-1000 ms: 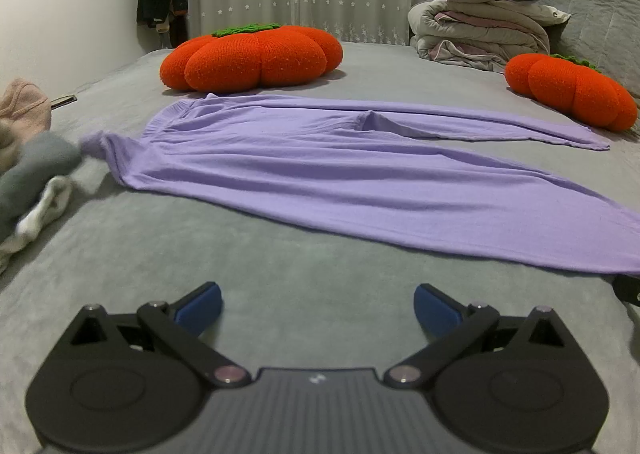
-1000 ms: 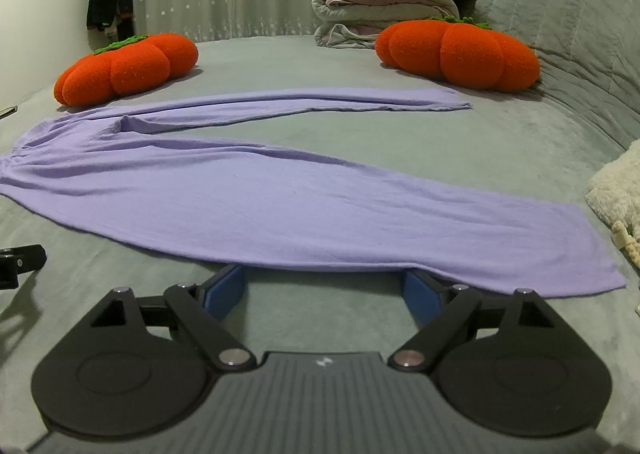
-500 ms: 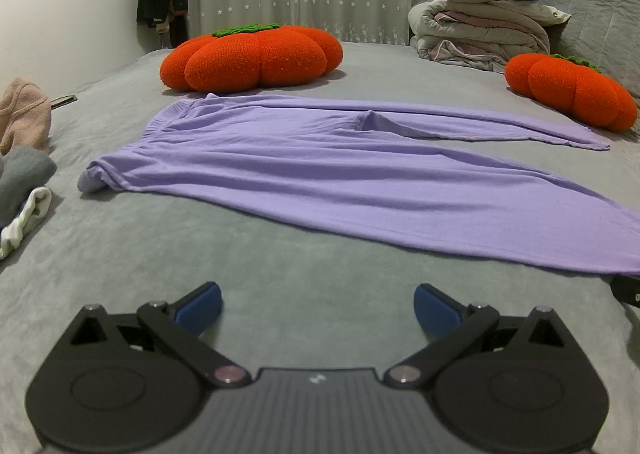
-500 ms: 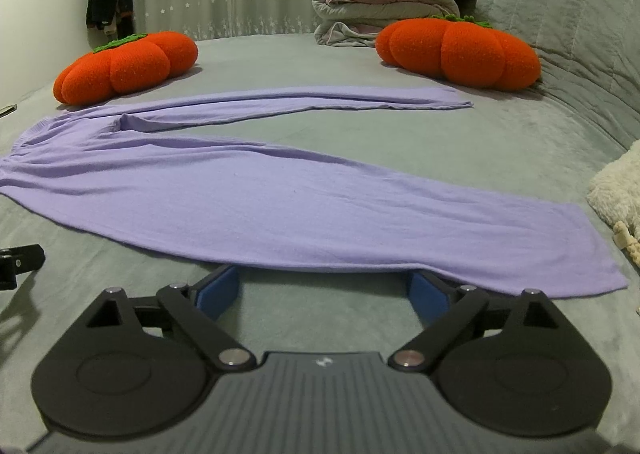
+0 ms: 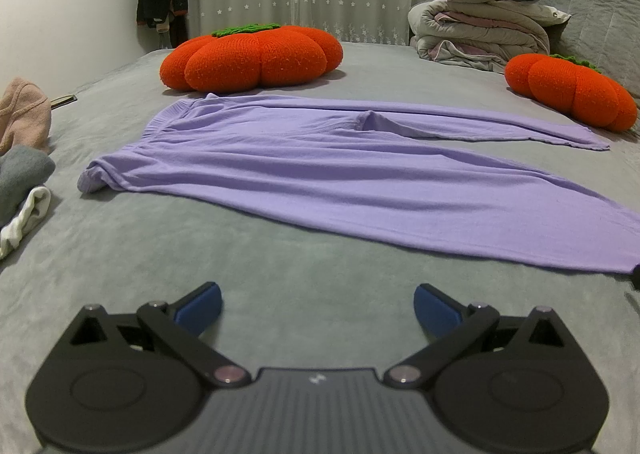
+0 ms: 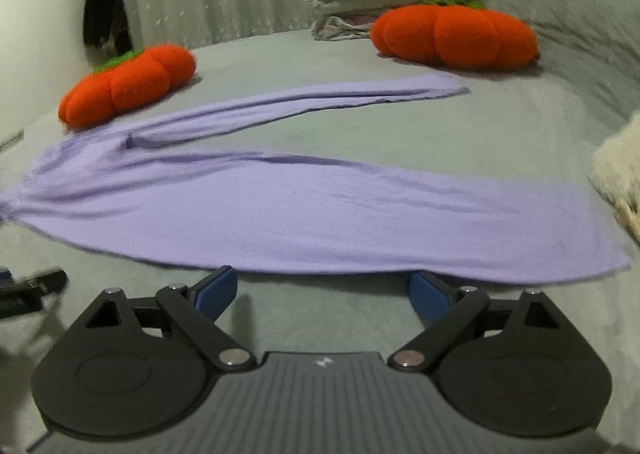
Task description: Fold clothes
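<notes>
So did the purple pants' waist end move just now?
Yes. In the left wrist view the purple pants have their waist corner drawn in rightward, away from the grey cloth it earlier reached.

A wide bed covered in grey plush fabric [image 5: 304, 266] carries long lilac knit trousers [image 5: 340, 170] spread flat, two orange pumpkin-shaped cushions [image 5: 256, 56] [image 5: 576, 90] beyond them, a folded quilt pile [image 5: 480, 38] (purple pillow on top), and bunched pink, grey and white garments [image 5: 24, 158] at the left edge.
</notes>
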A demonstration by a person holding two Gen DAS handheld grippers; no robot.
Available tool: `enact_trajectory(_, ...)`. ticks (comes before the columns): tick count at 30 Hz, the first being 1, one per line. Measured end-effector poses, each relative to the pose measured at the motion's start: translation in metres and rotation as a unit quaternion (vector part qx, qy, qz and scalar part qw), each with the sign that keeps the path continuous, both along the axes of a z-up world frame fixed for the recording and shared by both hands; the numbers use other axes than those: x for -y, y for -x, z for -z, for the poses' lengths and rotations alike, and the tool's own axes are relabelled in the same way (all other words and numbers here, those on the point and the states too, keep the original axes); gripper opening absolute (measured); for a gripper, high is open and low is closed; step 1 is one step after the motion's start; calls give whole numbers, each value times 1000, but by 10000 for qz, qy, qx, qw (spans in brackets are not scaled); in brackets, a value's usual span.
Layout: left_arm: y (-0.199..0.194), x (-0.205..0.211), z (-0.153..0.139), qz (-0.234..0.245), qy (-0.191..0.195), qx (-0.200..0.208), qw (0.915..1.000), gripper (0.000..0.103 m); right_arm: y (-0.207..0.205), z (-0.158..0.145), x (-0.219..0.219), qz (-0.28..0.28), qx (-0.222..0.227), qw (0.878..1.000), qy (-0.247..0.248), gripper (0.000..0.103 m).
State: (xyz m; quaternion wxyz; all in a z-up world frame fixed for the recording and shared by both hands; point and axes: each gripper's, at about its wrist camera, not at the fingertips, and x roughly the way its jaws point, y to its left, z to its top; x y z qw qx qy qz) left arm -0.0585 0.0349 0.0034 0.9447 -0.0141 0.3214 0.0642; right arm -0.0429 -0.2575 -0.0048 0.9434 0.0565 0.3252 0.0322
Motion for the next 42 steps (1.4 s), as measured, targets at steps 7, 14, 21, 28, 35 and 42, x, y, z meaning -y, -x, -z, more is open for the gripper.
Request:
enact_trajectory(7, -4, 0, 0, 13, 34, -34, 10000, 103, 4, -16, 67, 1046, -344, 9833, -1446, 85)
enact_trajectory(14, -2, 1, -2, 40, 55, -38, 10000, 103, 16, -22, 158, 2629, -640, 9327, -2386, 75)
enact_trajectory(21, 3, -29, -19, 202, 214, -257, 9992, 103, 25, -11, 190, 3008, -665, 8950, -3225, 61)
enact_trajectory(28, -14, -106, -42, -1163, 8, -371, 9925, 102, 20, -11, 183, 3086, -592, 9065, -2818, 58)
enact_trajectory(35, -43, -175, -40, -2175, 1596, -98, 9629, 102, 16, -1, 180, 3475, -574, 9072, -2301, 15)
enact_trajectory(42, -77, -192, -27, -2450, 1939, 145, 9498, 49, 0, -2, 183, 3437, -570, 9123, -2153, 2)
